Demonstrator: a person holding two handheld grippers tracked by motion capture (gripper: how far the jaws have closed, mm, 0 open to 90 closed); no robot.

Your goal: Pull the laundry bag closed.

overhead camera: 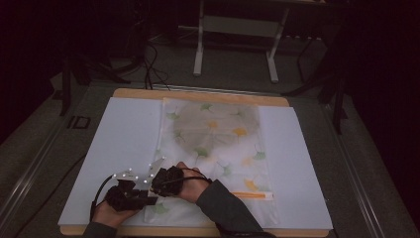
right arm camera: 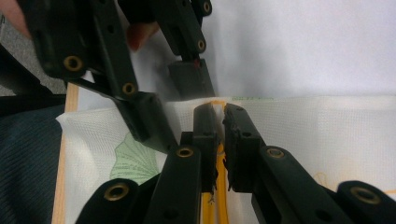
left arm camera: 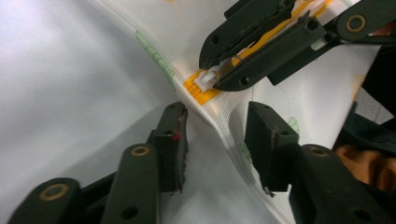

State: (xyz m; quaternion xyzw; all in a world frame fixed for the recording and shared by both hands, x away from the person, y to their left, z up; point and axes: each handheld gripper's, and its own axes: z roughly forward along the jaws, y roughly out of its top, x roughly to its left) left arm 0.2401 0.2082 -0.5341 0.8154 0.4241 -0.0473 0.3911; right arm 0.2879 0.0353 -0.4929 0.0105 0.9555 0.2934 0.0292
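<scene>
A translucent zip bag (overhead camera: pixel 218 148) printed with green and yellow leaves lies flat on the white sheet (overhead camera: pixel 124 144). Its orange zipper strip (overhead camera: pixel 252 195) runs along the near end. My right gripper (left arm camera: pixel 219 80) is shut on the white slider (left arm camera: pixel 207 82) at the strip's left end; in the right gripper view its jaws (right arm camera: pixel 219 116) pinch the orange strip (right arm camera: pixel 219 186). My left gripper (left arm camera: pixel 217 144) stands open, its jaws astride the raised bag corner (left arm camera: pixel 219 126) just below the slider, not clamping it. From above, the left gripper (overhead camera: pixel 130 191) and the right gripper (overhead camera: pixel 166 179) sit close together at the bag's near left corner.
The white sheet covers a wooden board (overhead camera: pixel 198 94) whose edge shows at the far and near sides. Grey floor, cables (overhead camera: pixel 153 69) and a white table frame (overhead camera: pixel 237 44) lie beyond. A dark sleeve (overhead camera: pixel 225 208) crosses the bag's near end.
</scene>
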